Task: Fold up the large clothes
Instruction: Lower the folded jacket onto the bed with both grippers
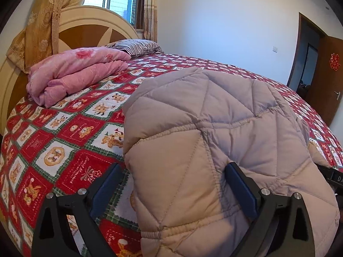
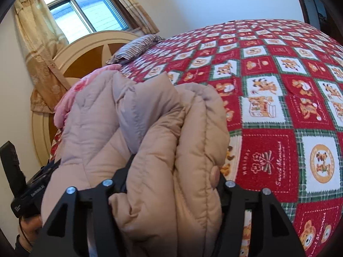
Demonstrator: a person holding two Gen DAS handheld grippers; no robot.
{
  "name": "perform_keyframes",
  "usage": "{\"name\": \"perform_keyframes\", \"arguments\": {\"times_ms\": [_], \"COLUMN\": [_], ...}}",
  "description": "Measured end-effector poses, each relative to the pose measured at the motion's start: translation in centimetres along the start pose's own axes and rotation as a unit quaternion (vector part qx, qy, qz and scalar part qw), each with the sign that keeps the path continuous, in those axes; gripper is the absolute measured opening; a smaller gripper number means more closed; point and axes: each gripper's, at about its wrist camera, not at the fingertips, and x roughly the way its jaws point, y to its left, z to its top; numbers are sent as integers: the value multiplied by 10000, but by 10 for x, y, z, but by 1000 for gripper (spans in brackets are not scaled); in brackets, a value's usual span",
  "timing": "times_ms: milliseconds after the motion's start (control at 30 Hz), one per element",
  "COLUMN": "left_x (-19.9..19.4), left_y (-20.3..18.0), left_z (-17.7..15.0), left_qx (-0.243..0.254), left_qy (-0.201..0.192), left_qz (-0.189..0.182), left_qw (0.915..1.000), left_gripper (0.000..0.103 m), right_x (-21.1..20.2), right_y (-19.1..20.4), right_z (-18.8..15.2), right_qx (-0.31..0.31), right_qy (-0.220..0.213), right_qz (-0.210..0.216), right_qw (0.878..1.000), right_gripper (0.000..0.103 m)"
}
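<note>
Quilted beige puffer jacket (image 2: pixel 150 128): bundled on the bear-print bedspread (image 2: pixel 278 85), thick folds clamped in our right gripper (image 2: pixel 171 184). Left gripper (image 1: pixel 171 184) spread wide, one finger under the jacket. We judge it light, soft, springy, slippery; grip stitched seams.

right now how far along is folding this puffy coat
Done: the beige quilted coat is already bundled into thick layers on the bed. In hand: the right hand-held gripper straddles the bundle; the left hand-held gripper sits open at its edge. Left: flattening the bulging stack and letting go.
</note>
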Motion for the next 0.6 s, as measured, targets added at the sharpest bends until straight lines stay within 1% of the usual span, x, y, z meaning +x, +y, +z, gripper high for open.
{"name": "perform_keyframes", "arguments": {"times_ms": [133, 300, 467, 600], "left_x": [6, 10, 12, 10], "left_y": [1, 1, -2, -4], "left_z": [-1, -1, -1, 0], "left_qx": [-67, -125, -116, -42], "left_qy": [48, 96, 109, 95], "left_qz": [-28, -51, -31, 90], "left_qw": [10000, 9999, 9999, 9999], "left_gripper": [102, 102, 102, 102], "right_x": [3, 7, 10, 9], "right_y": [-6, -12, -17, -16], "right_z": [0, -1, -1, -1], "right_qx": [27, 93, 151, 111], "right_qy": [-14, 23, 47, 29], "right_qz": [-68, -101, -146, -236], "right_qw": [10000, 9999, 9998, 9997], "right_gripper": [64, 70, 73, 74]}}
